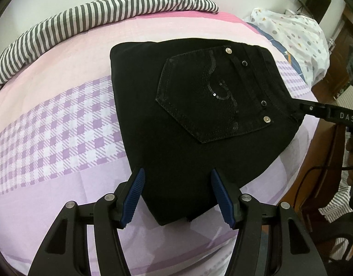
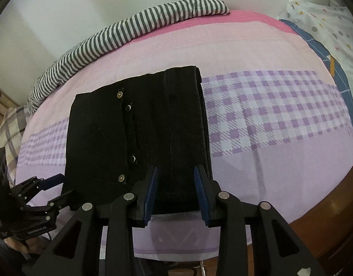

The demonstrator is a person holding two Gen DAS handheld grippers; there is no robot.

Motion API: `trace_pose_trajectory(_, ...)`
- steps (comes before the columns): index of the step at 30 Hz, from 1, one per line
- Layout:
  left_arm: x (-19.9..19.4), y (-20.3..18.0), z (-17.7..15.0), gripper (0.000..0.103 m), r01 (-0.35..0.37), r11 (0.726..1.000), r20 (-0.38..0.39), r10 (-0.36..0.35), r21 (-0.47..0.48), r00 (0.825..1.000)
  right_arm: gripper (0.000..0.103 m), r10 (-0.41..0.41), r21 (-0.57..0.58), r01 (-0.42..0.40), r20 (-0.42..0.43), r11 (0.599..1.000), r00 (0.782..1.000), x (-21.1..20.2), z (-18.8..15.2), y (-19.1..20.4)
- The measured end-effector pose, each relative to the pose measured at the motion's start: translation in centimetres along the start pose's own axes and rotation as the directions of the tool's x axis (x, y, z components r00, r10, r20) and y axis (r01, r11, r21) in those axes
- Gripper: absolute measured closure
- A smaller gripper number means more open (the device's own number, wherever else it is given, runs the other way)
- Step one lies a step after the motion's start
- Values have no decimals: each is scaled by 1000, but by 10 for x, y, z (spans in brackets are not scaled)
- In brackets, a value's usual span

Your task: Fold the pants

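Note:
Black pants lie folded into a compact stack on the pink and purple checked bed sheet, with the sequined back pocket facing up. My left gripper is open over the near corner of the stack, its blue pads not pressing on the cloth. The tip of the right gripper shows at the waistband side. In the right wrist view the pants fill the middle. My right gripper is open, straddling the near waistband edge with a gap at each pad. The left gripper is at the stack's lower left corner.
A grey and white striped blanket runs along the far edge of the bed. A dotted white pillow lies at the far right. The wooden bed frame borders the near right. A plaid cushion sits at the left.

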State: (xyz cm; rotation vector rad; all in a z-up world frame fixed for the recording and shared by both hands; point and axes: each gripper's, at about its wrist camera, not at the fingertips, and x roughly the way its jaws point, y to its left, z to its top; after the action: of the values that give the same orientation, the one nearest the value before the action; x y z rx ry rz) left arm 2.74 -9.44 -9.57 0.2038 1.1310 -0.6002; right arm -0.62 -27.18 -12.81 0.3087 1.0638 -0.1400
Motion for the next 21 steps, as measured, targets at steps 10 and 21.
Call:
trace_pose_trajectory(10, -15, 67, 6, 42, 226, 945, 83, -212, -238, 974, 41, 320, 144, -317, -1, 938, 947, 2, 20, -55)
trace_pose_trajectory(21, 16, 94, 24, 42, 295, 876, 22, -310, -382, 950, 41, 474, 209, -450, -83, 868, 877, 48, 39, -87)
